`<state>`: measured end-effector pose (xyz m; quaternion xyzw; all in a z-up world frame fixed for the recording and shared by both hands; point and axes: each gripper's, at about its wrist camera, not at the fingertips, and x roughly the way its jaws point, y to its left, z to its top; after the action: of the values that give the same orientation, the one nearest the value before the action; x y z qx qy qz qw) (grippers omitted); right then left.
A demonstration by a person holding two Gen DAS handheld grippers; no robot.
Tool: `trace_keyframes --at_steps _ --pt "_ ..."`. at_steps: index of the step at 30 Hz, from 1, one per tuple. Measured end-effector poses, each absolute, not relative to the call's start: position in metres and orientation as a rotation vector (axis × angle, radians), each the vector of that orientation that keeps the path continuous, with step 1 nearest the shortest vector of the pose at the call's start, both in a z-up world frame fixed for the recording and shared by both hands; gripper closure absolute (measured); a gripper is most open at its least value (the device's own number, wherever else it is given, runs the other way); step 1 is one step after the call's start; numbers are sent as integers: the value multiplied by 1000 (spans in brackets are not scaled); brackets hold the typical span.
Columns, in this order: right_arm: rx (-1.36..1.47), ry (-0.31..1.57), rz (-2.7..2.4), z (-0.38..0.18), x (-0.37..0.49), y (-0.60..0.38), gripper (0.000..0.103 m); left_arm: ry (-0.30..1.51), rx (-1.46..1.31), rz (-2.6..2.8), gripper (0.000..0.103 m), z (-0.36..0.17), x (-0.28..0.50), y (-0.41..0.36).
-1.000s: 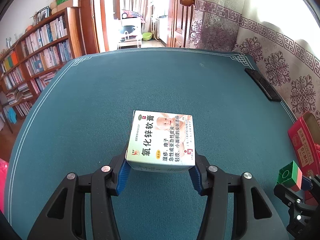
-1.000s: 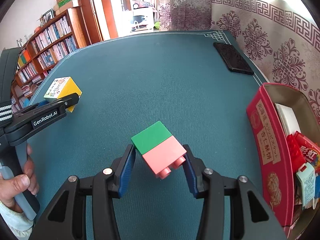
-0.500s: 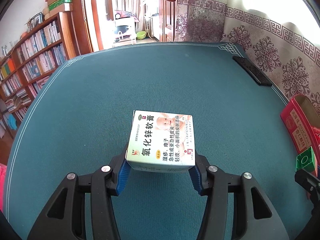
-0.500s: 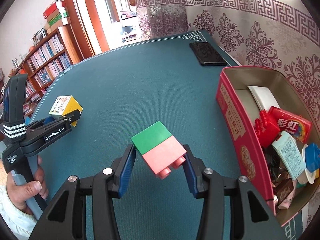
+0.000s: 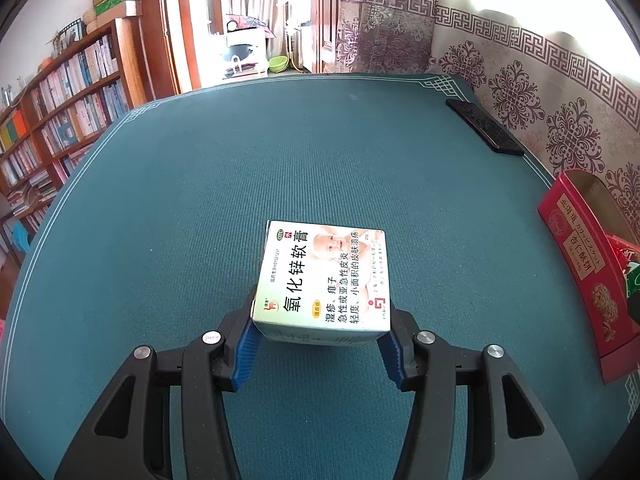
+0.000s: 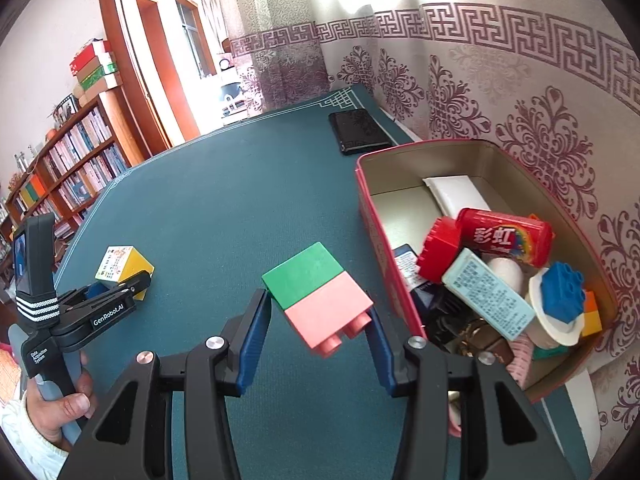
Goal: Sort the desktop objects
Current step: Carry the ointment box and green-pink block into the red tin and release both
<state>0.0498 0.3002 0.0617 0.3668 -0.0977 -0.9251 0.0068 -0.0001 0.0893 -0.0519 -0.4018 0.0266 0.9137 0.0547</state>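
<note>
While both tools are loaded, here's the layout left to right. Right wrist view, far left: a hand (image 6: 60, 408) in a white sleeve grips the handle of the left gripper (image 6: 116, 288), whose jaws are clamped on the ointment box (image 6: 122, 266), white printed top and yellow side, above the green table mat (image 6: 224, 208) at lower left of frame. Left wrist view confirms it: left gripper (image 5: 320, 338) blue pads (image 5: 246, 354) press both sides of the ointment box (image 5: 322, 276), box at frame centre, clear of the mat, printed face up. Back in the right wrist view, bottom centre: right gripper (image 6: 316, 336) is clenched on the block pair (image 6: 316, 296), green brick on top joined to a pink one with studs pointing down toward the camera, tilted, held above the mat just left of the red tin (image 6: 384, 276). Black phone (image 6: 358, 130) lies flat on the mat near the far corner, upper centre, just beyond the tin. Tin sits at right of frame, open, against the patterned curtain. Inside it: white card (image 6: 456, 196) at the far end, red block (image 6: 438, 248), red candy tube (image 6: 506, 236), pale blue box (image 6: 486, 294), blue block (image 6: 562, 290) on a white cup, orange block (image 6: 590, 312) at the right wall. In the left wrist view the tin (image 5: 580, 264) shows only at right edge.
</note>
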Motion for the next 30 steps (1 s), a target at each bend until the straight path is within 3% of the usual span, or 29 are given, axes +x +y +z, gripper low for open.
trace_keyframes --at_steps 18,21,23,30 --pt "1117 -426 -3066 71 65 378 51 132 -1176 2663 48 -38 29 142" --pt "1159 -458 -3053 64 62 386 43 139 -1172 2645 48 -36 31 151" --pt "1161 -499 -3035 62 64 392 24 142 -1166 2634 48 -33 32 158" --pt "1112 -407 -3075 67 81 397 24 151 -1123 2555 48 -17 33 188"
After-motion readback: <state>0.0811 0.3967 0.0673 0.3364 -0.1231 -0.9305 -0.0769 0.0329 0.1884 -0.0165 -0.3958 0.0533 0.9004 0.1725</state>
